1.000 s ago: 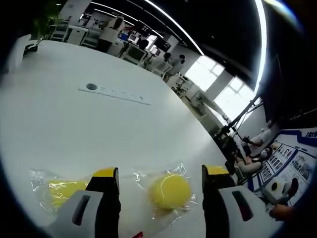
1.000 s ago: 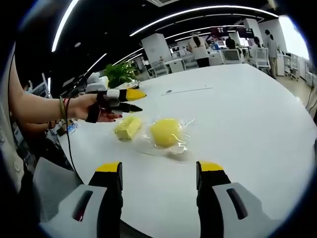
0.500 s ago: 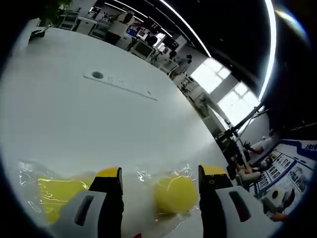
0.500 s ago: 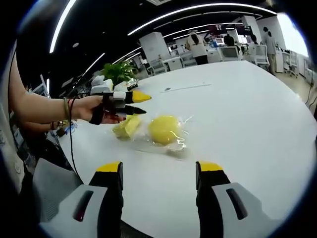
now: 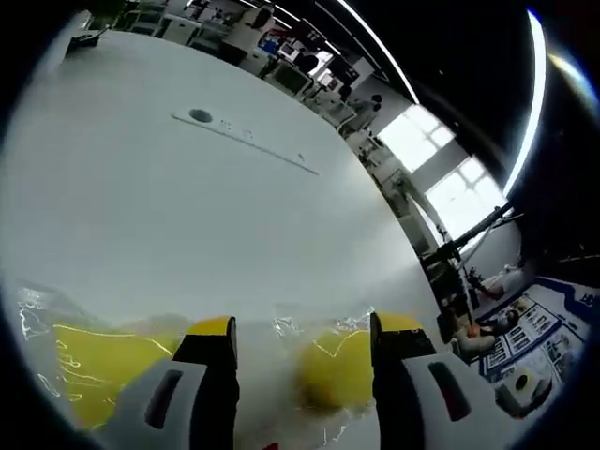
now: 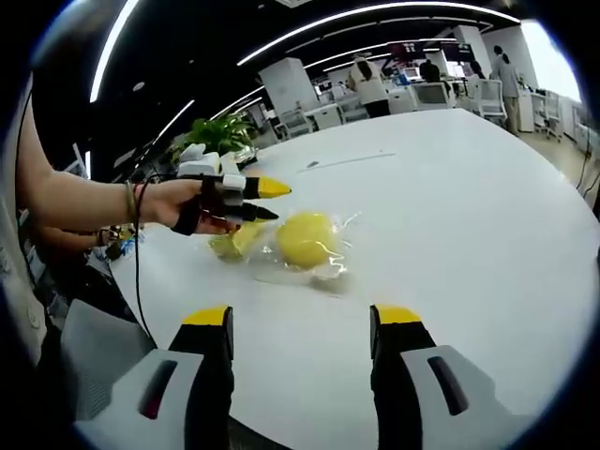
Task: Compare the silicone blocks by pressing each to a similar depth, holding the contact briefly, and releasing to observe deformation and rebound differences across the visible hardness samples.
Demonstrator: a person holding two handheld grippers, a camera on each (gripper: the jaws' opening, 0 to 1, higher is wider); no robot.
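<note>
The right gripper (image 6: 300, 328) hangs back over the near table (image 6: 487, 216) edge, jaws apart and empty, seemingly leaving room; farther on, two yellow blocks (image 6: 306, 239) in clear wrap lie side by side; the left gripper (image 6: 251, 200) hovers low over them, jaws apart, apparently lining up a press.

yellow silicone blocks in clear plastic wrap: 2 — one round (image 6: 306, 238), one flatter (image 6: 236, 241) | white bench (image 6: 469, 206): 1 | potted green plant (image 6: 221, 136): 1
</note>
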